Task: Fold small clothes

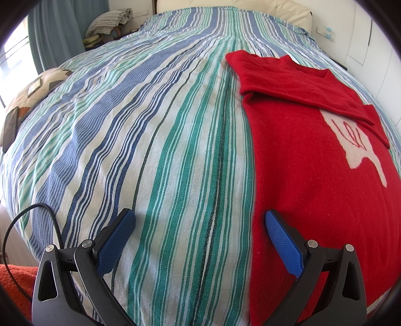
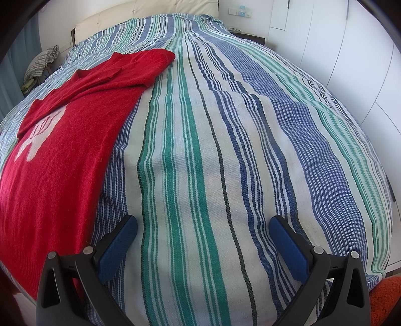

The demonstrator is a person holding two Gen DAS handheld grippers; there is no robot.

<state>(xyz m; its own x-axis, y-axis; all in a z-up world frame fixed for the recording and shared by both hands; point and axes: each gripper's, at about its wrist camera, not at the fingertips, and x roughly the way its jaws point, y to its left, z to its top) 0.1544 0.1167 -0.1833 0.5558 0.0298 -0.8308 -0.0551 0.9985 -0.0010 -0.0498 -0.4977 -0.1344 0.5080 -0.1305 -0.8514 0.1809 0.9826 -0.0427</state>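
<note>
Red sweater (image 1: 313, 163) lies flat on the bed w/ the striped bedspread (image 1: 163, 150) – blue, green & white stripes running toward the headboard (image 2: 150, 15). Sweater has a white motif (image 1: 356, 143) on the front; both sleeves are already folded across the chest, the top one lying diagonally over the upper part of the motif. Collar end points toward the headboard, hem end toward the cameras. Left tongs (image 1: 200, 223) are released, blue pads spread wide apart, nothing between them; they hover over the near edge of the bed, straddling the sweater's left side edge – right-hand pad (image 1: 283, 245) over red knit, left-hand pad over bare stripes. Can't tell if the pad touches the fabric. Right tongs (image 2: 203, 228) also released, pads wide apart & empty, over bare bedspread just right of the sweater; in the right wrist view the sweater (image 2: 62, 150) sits at the left, its right side edge running close by the left-hand pad (image 2: 117, 248). Off the bed: a patterned cushion (image 1: 35, 90) and a dark phone-like slab (image 1: 10, 128) at far left in the left wrist view, a checked cloth bundle (image 1: 110, 20) near the curtain, a black cable (image 1: 30, 220) looping by the left tongs, white wardrobe doors (image 2: 351, 62) on the right, orange rug (image 2: 386, 301) at the bottom corner
</note>
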